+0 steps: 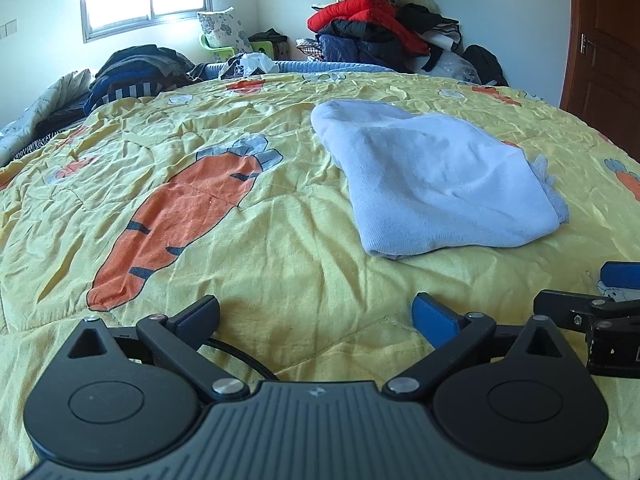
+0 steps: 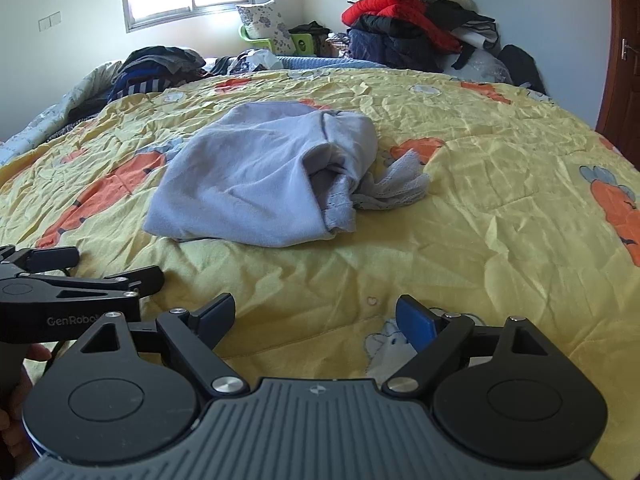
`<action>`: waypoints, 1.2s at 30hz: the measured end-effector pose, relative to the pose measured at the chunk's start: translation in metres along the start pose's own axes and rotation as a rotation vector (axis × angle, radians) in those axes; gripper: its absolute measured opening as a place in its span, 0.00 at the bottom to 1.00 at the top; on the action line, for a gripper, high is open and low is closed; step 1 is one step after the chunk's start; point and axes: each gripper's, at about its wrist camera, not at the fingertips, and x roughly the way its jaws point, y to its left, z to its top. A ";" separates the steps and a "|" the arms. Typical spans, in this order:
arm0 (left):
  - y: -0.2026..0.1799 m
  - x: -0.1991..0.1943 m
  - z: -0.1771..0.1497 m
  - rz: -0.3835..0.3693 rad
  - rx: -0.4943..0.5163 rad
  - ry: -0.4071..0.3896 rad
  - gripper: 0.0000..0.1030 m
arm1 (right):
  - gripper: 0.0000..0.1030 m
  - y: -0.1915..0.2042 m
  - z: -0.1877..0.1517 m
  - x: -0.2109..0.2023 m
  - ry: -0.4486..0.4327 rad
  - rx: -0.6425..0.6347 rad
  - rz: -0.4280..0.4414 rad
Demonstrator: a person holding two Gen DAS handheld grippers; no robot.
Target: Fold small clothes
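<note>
garment: pale blue, folded, lace edge showing | left hand-held gripper: wide, empty | right hand-held gripper: wide, empty

Pale walls, a bright window and a brown door surround the bed.

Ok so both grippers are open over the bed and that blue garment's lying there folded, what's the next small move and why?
Probably reach the right gripper forward to the lace trim sticking out of the light blue garment and tuck it in. Both it and the left gripper are open and empty, short of the cloth, and the fold looks done except for that loose edge on the yellow carrot-print quilt.
</note>
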 end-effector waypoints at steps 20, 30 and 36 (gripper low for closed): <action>0.001 0.001 -0.002 -0.003 -0.020 -0.005 1.00 | 1.00 0.008 -0.007 0.010 -0.008 -0.048 -0.022; 0.001 0.001 -0.003 -0.002 -0.020 -0.005 1.00 | 1.00 0.008 -0.007 0.010 -0.008 -0.048 -0.029; 0.001 0.001 -0.003 -0.003 -0.020 -0.005 1.00 | 1.00 0.008 -0.008 0.010 -0.009 -0.046 -0.028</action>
